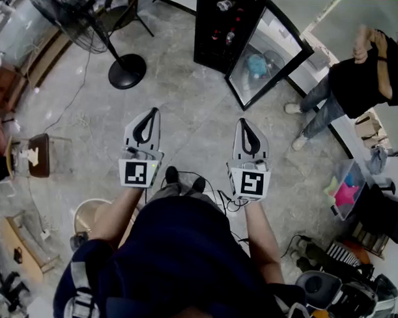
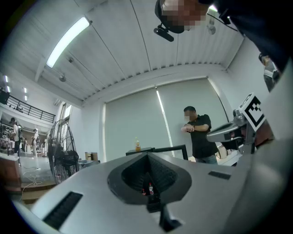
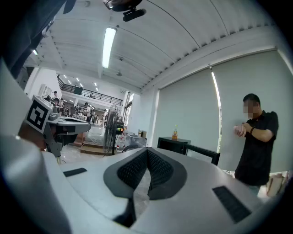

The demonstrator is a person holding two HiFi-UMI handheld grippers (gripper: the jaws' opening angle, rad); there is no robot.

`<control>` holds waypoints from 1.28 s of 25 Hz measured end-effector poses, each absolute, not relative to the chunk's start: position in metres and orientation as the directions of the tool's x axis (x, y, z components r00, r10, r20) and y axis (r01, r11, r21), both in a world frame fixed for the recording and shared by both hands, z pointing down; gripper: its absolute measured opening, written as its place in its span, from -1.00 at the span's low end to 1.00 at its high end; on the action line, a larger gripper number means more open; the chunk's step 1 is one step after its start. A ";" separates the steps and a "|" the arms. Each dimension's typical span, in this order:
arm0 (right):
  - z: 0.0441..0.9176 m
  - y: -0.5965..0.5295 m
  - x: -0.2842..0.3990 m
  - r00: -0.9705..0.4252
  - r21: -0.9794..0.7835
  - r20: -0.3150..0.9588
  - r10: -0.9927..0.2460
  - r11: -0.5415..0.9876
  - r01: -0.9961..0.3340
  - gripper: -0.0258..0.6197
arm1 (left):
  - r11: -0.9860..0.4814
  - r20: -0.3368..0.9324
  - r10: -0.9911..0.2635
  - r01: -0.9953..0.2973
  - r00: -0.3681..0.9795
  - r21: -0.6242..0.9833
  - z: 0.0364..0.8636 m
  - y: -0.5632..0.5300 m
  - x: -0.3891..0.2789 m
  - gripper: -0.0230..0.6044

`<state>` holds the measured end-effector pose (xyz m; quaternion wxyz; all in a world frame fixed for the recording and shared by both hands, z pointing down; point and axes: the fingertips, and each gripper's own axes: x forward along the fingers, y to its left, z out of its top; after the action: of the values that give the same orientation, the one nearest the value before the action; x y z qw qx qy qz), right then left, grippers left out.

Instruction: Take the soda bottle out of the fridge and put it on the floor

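Note:
The black fridge stands at the far end of the floor with its glass door swung open. Bottles show on its shelves; which one is the soda bottle I cannot tell. In the left gripper view, two small red-labelled bottles show through the slot under the jaws. An amber bottle stands on top of the fridge. My left gripper and right gripper are held side by side well short of the fridge. Both are shut and hold nothing.
A pedestal fan stands at the back left. A person stands right of the fridge door. A round stool and a brown chair are at my left. Cables lie by my feet, and a bin sits at the right.

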<state>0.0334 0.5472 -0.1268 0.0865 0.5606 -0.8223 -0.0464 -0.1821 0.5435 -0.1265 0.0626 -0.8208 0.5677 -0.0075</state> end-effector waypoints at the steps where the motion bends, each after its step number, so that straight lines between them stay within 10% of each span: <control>1: -0.127 0.545 0.034 -0.357 0.176 0.086 -0.930 0.367 -0.914 -0.87 | -0.347 -0.057 -0.933 -0.931 0.355 -0.110 -0.126 0.541 -0.181 -0.85; 32: -0.127 0.549 0.024 -0.401 0.156 0.073 -0.913 0.408 -0.900 -0.86 | -0.404 -0.036 -0.911 -0.907 0.411 -0.116 -0.112 0.538 -0.168 -0.84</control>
<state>0.0243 0.5493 -0.1270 0.0732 0.5423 -0.8357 -0.0458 -0.1679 0.5383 -0.1122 0.0586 -0.8378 0.5426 -0.0163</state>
